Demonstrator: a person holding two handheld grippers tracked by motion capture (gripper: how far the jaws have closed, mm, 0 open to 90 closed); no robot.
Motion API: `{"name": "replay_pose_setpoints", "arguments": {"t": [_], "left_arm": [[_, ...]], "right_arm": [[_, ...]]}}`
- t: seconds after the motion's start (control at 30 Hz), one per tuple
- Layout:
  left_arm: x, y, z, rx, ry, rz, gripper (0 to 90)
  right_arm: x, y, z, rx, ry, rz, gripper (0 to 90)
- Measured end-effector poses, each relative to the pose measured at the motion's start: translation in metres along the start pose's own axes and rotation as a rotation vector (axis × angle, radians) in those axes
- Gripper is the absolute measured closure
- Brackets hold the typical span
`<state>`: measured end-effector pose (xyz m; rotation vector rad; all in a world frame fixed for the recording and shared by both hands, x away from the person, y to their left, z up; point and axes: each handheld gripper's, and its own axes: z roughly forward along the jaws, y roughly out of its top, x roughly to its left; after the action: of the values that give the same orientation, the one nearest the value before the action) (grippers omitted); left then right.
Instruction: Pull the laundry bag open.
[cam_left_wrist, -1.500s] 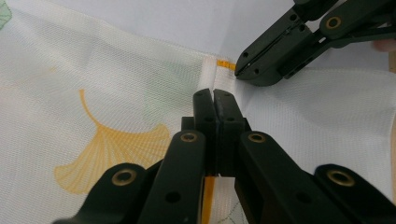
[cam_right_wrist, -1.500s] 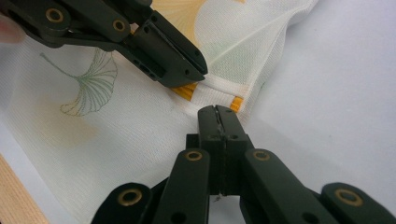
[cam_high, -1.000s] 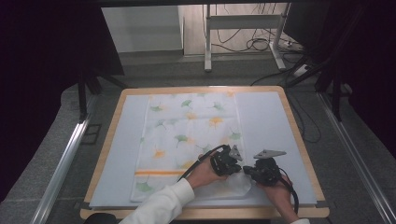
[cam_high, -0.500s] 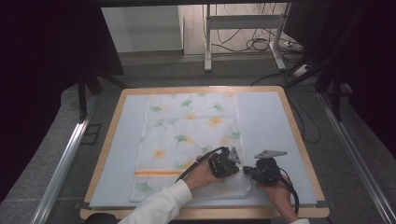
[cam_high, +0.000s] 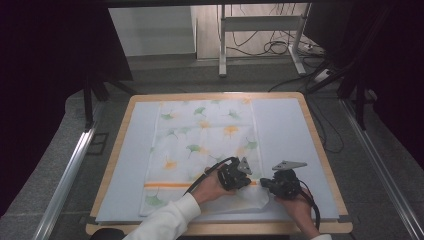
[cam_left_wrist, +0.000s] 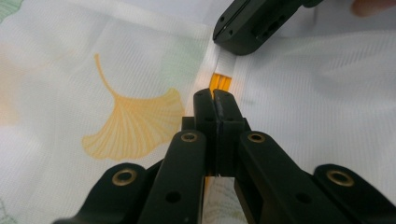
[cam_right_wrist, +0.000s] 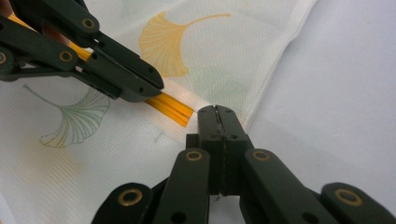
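Note:
A white cloth (cam_high: 200, 135) printed with ginkgo leaves lies flat on the pale mat, with an orange stripe (cam_high: 170, 184) near its front edge. My left gripper (cam_high: 250, 182) and right gripper (cam_high: 263, 184) meet tip to tip at the cloth's front right part. In the left gripper view the jaws (cam_left_wrist: 214, 100) are pressed together on a ridge of cloth (cam_left_wrist: 327, 93) just before the orange stripe (cam_left_wrist: 219, 83), with the right gripper (cam_left_wrist: 224, 42) beyond. In the right gripper view the jaws (cam_right_wrist: 217, 116) are shut at the cloth (cam_right_wrist: 210, 51) edge, beside the left gripper (cam_right_wrist: 154, 86) and the stripe (cam_right_wrist: 170, 108).
The pale mat (cam_high: 285, 130) covers a wooden-rimmed table (cam_high: 320, 150). Bare mat lies to the right and left of the cloth. Cables and a metal stand sit on the floor behind the table. A white sleeve (cam_high: 165, 222) enters from the bottom.
The left gripper has edged slightly toward the near left. The right gripper and the cloth look the same.

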<state>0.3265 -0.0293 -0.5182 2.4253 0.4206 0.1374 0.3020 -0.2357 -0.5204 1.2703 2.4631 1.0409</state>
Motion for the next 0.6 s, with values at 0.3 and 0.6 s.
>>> {"name": "replay_pose_setpoints", "arguments": {"t": [0.3,0.6], "left_arm": [[0.002,-0.009,-0.007,-0.002,0.004,-0.021,90.0],[0.004,-0.018,-0.014,0.003,0.015,-0.031,90.0]], "right_arm": [[0.000,0.000,0.000,0.001,-0.003,-0.006,89.9],[0.001,0.000,0.000,-0.003,-0.004,-0.011,89.9]]}}
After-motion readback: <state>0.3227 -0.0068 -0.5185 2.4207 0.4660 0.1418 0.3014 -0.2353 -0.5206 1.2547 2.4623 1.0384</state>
